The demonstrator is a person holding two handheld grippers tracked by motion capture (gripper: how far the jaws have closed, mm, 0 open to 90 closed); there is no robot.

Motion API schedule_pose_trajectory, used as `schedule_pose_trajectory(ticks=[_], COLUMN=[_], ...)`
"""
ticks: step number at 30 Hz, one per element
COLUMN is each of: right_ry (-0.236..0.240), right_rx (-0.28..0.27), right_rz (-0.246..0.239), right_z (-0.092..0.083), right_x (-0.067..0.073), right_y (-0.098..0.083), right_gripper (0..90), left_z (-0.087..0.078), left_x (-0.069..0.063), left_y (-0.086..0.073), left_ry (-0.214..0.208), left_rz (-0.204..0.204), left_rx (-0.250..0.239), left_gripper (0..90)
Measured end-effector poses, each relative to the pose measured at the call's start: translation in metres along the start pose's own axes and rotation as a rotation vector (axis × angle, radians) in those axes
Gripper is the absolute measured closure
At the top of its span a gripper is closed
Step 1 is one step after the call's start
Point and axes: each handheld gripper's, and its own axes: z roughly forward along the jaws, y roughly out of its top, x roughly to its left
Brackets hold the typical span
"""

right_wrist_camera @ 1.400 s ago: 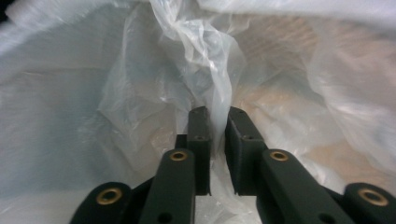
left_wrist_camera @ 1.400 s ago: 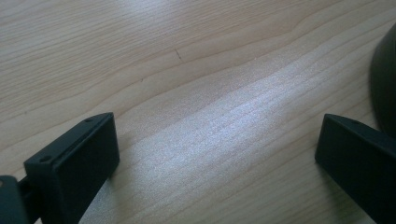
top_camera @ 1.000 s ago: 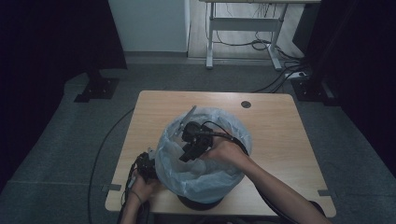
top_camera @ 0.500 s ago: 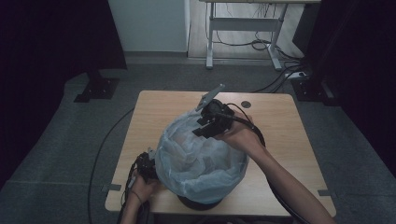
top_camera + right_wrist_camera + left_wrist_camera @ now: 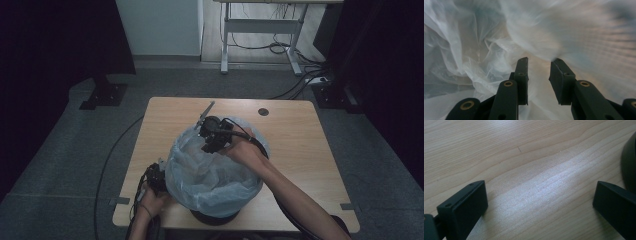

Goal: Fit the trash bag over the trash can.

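A black bin (image 5: 215, 217) lined with a translucent pale blue bag (image 5: 210, 185) stands near the front of the wooden table (image 5: 300, 130). My right gripper (image 5: 210, 144) hovers at the bag's far rim and points down into it. In the right gripper view its jaws (image 5: 539, 61) stand a narrow gap apart and have just been closing, with crumpled bag film (image 5: 486, 62) right at the tips and no fold pinched between the pads. My left gripper (image 5: 156, 175) rests on the table left of the bin, its jaws (image 5: 540, 192) wide open over bare wood, with the bin's dark base (image 5: 630, 165) beside it.
A round cable hole (image 5: 263, 111) sits near the table's far edge. Cables trail off the table's front left to the floor. A metal desk frame (image 5: 260, 30) stands farther back, and dark curtains hang at both sides.
My right gripper went from the bag's middle toward the far rim, then a little left. The bag, domed over the bin half a second ago, now shows its open mouth. The left gripper stayed put.
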Motion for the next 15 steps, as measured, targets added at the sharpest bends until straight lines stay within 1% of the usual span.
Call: schedule_pose_trajectory(ticks=[2, 3, 4, 5, 6, 7, 9, 12, 14, 15], right_ry=[0.030, 0.052, 0.070, 0.080, 0.086, 0.098, 0.124, 0.140, 0.156, 0.165], right_rx=[0.054, 0.085, 0.101, 0.100, 0.083, 0.049, -0.021, -0.109, -0.166, -0.195], right_rz=[-0.013, -0.030, -0.040, -0.042, -0.041, -0.032, -0.025, -0.038, -0.032, -0.028], right_z=[0.011, 0.016, 0.019, 0.018, 0.015, 0.011, 0.000, -0.018, -0.029, -0.034], right_x=[0.004, 0.006, 0.008, 0.008, 0.008, 0.008, 0.006, 0.004, 0.002, 0.001], right_y=[-0.001, -0.002, -0.003, -0.003, -0.003, -0.003, -0.002, -0.003, -0.004, -0.006], right_gripper=[67.2, 67.1, 66.8, 65.6, 64.3, 62.1, 53.5, 39.9, 30.8, 28.6], left_z=[0.000, 0.000, 0.000, 0.000, 0.000, 0.000, 0.000, 0.000, 0.000, 0.000], left_x=[0.000, 0.000, 0.000, 0.000, 0.000, 0.000, 0.000, 0.000, 0.000, 0.000], left_y=[0.000, 0.000, 0.000, 0.000, 0.000, 0.000, 0.000, 0.000, 0.000, 0.000], left_ry=[0.000, 0.000, 0.000, 0.000, 0.000, 0.000, 0.000, 0.000, 0.000, 0.000], left_rz=[0.000, 0.000, 0.000, 0.000, 0.001, 0.000, 0.000, 0.001, 0.001, 0.001], left_rx=[0.000, 0.000, 0.000, 0.000, 0.000, 0.000, 0.000, 0.000, 0.000, 0.000], left_gripper=[0.0, 0.0, 0.0, 0.0, 0.0, 0.0, 0.0, 0.0, 0.0, 0.0])
